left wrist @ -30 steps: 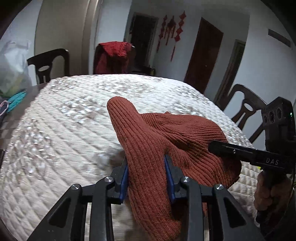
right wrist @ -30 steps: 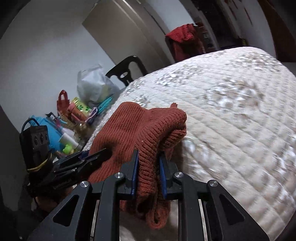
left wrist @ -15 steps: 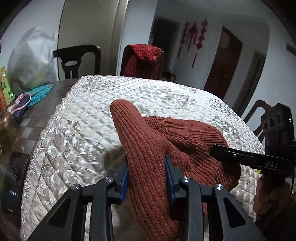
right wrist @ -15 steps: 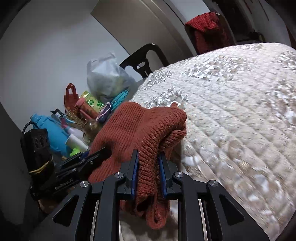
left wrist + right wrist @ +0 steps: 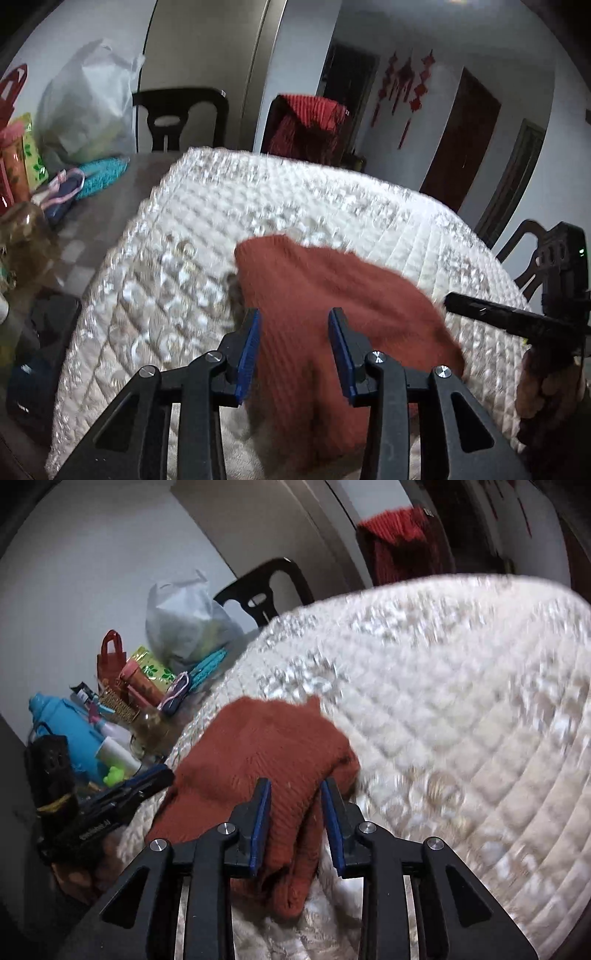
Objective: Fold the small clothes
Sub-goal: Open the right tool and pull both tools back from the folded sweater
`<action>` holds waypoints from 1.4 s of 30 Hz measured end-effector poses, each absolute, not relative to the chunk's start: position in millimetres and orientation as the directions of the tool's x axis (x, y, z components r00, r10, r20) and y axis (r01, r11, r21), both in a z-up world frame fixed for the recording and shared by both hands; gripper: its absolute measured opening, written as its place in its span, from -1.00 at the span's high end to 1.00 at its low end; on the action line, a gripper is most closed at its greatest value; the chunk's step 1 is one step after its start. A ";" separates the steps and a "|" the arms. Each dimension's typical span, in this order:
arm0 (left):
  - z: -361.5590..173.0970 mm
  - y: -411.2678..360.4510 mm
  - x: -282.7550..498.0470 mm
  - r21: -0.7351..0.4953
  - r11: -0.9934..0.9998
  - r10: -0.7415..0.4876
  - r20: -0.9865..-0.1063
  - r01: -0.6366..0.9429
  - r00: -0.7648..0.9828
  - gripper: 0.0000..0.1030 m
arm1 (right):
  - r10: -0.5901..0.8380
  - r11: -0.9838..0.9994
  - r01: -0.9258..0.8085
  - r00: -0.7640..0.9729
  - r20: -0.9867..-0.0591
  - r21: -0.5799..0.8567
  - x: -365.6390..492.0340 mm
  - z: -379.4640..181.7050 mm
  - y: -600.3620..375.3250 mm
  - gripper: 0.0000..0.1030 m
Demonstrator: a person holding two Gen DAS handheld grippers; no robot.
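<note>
While both sets of jaws have just been opening, the rust-red knit garment (image 5: 332, 295) lies between each pair, on the near part of the quilted white cover (image 5: 184, 277).

Left gripper (image 5: 294, 334): the blue pads (image 5: 248, 345) stand apart, and cloth fills most of the gap. Blur hides whether the pads bear on the knit; it looks like a slackened hold rather than a clamp.

Right gripper (image 5: 294, 808): the gap is narrower, with a thick folded edge of the garment (image 5: 266, 746) running through it. There is daylight beside the right pad, so the pinch looks released.

Key relation: the garment's long axis runs left to right across the near edge, one gripper at each end. From the left gripper it stretches away to the right toward the other tool; from the right gripper, away to the left. Neither hand is clearly nearer the middle. The bulk lies far of both tips.

Judgement: the next fold needs both ends regripped.
</note>
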State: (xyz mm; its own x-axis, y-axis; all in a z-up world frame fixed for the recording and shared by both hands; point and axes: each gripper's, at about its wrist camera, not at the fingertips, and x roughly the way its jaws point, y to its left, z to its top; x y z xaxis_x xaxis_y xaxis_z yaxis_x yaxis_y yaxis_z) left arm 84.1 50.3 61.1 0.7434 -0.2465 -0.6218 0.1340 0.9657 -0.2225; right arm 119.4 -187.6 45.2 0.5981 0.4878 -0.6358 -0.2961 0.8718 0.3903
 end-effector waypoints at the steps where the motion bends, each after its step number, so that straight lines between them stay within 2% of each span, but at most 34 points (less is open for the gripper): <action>1: 61.4 47.4 86.1 -0.219 0.966 -0.249 -0.623 0.141 0.742 0.20 | 0.486 0.873 -0.299 0.593 -0.642 0.384 123.6 44.3 -184.0 0.47; 3: 53.7 41.1 90.8 -0.209 0.965 -0.256 -0.646 0.156 0.719 0.20 | 0.475 0.880 -0.312 0.563 -0.676 0.358 133.6 34.0 -174.2 0.57; 5: 42.4 36.2 95.6 -0.196 0.968 -0.248 -0.679 0.156 0.691 0.21 | 0.435 0.899 -0.293 0.529 -0.728 0.325 141.7 17.6 -171.1 0.58; 7: 34.5 36.0 93.0 -0.180 0.973 -0.230 -0.693 0.145 0.683 0.21 | 0.459 0.888 -0.291 0.522 -0.719 0.356 138.4 15.4 -177.2 0.58; 13: 47.2 35.9 56.2 -0.188 0.972 -0.234 -0.665 0.144 0.710 0.23 | 0.466 0.881 -0.367 0.577 -0.671 0.298 96.2 44.9 -178.0 0.58; 20: 33.8 30.6 39.1 -0.172 0.979 -0.199 -0.670 0.112 0.716 0.23 | 0.415 0.890 -0.404 0.530 -0.740 0.211 83.4 15.1 -160.7 0.58; 23: 34.7 27.2 39.3 -0.150 0.983 -0.177 -0.670 0.102 0.721 0.22 | 0.432 0.886 -0.397 0.526 -0.733 0.238 83.7 14.3 -166.3 0.58; 31: 42.5 20.4 20.6 -0.115 0.991 -0.125 -0.678 0.064 0.725 0.22 | 0.428 0.886 -0.417 0.566 -0.705 0.203 57.3 32.6 -169.4 0.58; 34: 43.1 18.3 11.9 -0.099 0.994 -0.100 -0.685 0.044 0.722 0.09 | 0.417 0.888 -0.421 0.573 -0.705 0.183 47.0 34.7 -169.0 0.58; 36: 42.0 17.9 7.2 -0.099 0.994 -0.096 -0.689 0.037 0.718 0.09 | 0.404 0.893 -0.418 0.582 -0.706 0.166 41.1 35.4 -169.3 0.57; 42: 32.5 17.8 0.8 -0.091 0.996 -0.081 -0.706 0.024 0.703 -0.01 | 0.369 0.905 -0.406 0.590 -0.718 0.131 35.4 29.3 -168.6 0.39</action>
State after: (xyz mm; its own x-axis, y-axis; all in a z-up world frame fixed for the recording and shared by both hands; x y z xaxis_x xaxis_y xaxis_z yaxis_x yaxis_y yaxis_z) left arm 0.8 17.8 32.5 0.7031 -0.0815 -0.7064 0.0236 0.9955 -0.0913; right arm 35.4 -168.6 29.3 0.5899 0.3686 -0.7185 -0.4059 0.9045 0.1308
